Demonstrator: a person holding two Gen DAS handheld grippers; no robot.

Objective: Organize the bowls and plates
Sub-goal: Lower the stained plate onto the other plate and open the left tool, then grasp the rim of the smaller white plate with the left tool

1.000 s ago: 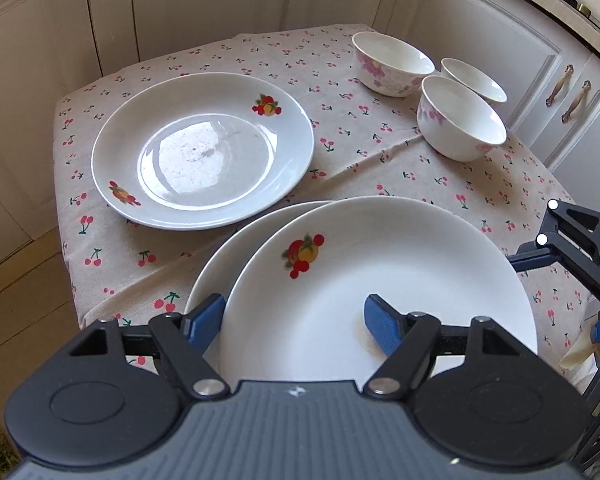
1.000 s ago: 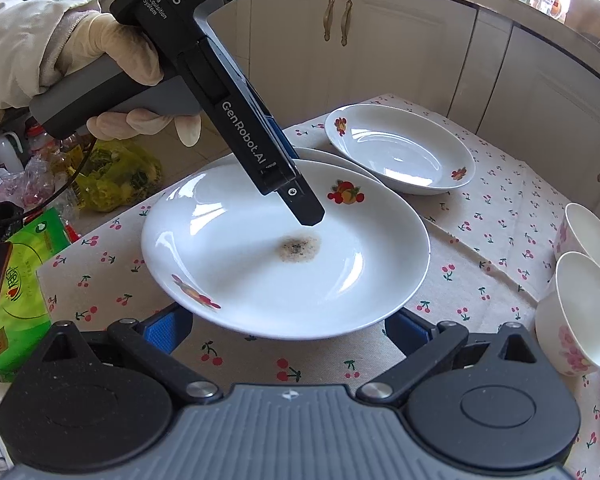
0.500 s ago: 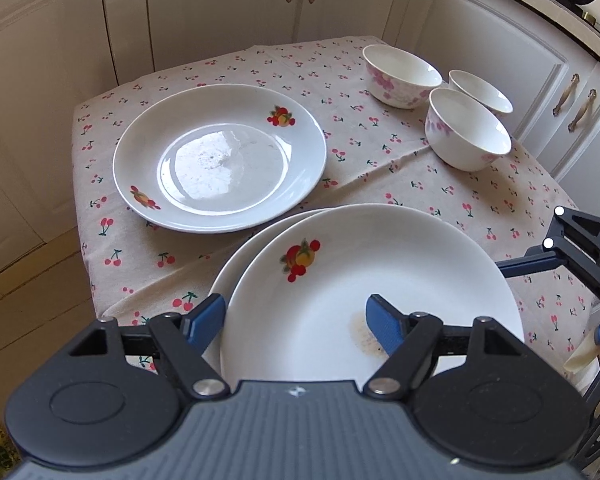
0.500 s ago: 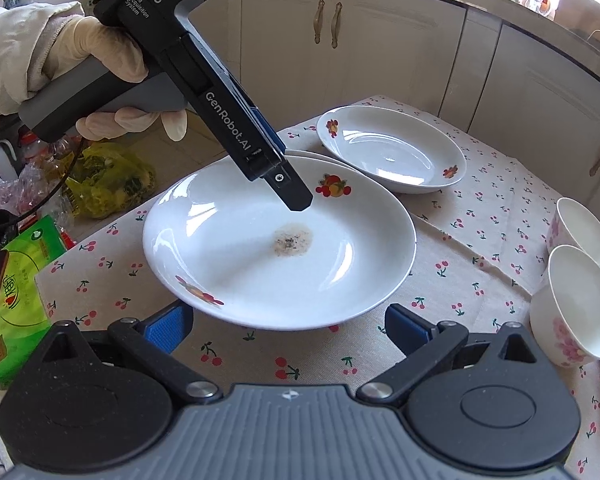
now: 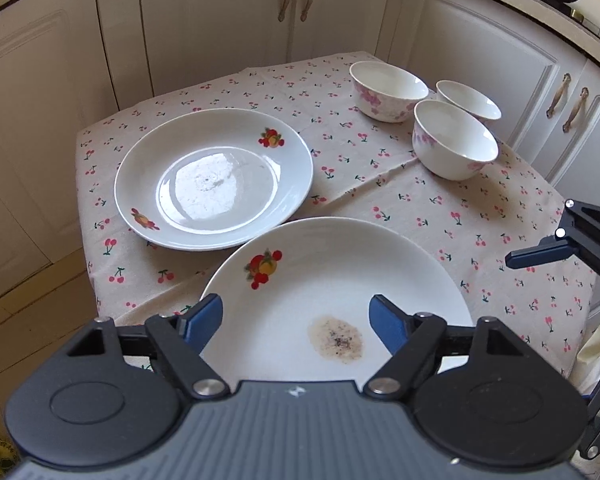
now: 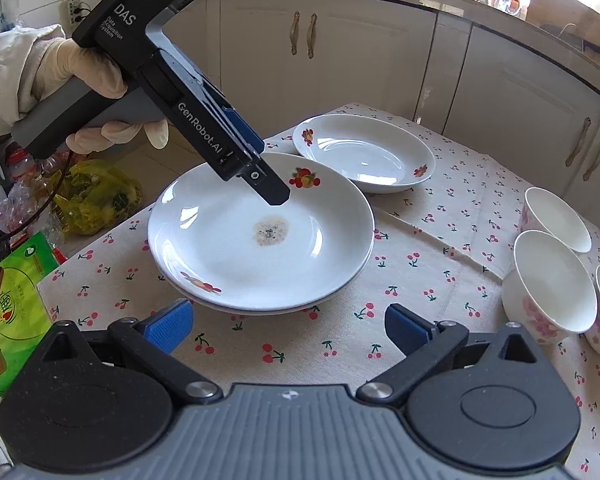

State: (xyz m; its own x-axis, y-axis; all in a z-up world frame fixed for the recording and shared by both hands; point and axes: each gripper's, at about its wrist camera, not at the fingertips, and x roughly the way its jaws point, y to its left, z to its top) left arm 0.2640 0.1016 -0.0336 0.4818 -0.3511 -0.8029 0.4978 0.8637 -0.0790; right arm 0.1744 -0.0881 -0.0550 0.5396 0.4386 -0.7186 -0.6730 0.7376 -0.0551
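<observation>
Two stacked plates (image 6: 260, 248) near tablecloth edge (image 6: 100, 248), left claw (image 5: 296, 316) opening above

Your stained plate (image 6: 260, 236) looks like glossy glazed ceramic, with a dull, gritty brown patch at its centre. The clean plate (image 5: 214, 178) at mid-left of the left wrist view shines like a mirror. The bowls (image 5: 454, 144) are smooth glazed white. Under them, the tablecloth (image 5: 380, 184) is matt woven cloth, creased. Your gripper bodies are matt black plastic with ribbed blue pads (image 6: 168, 326) and bright metal pivots.
</observation>
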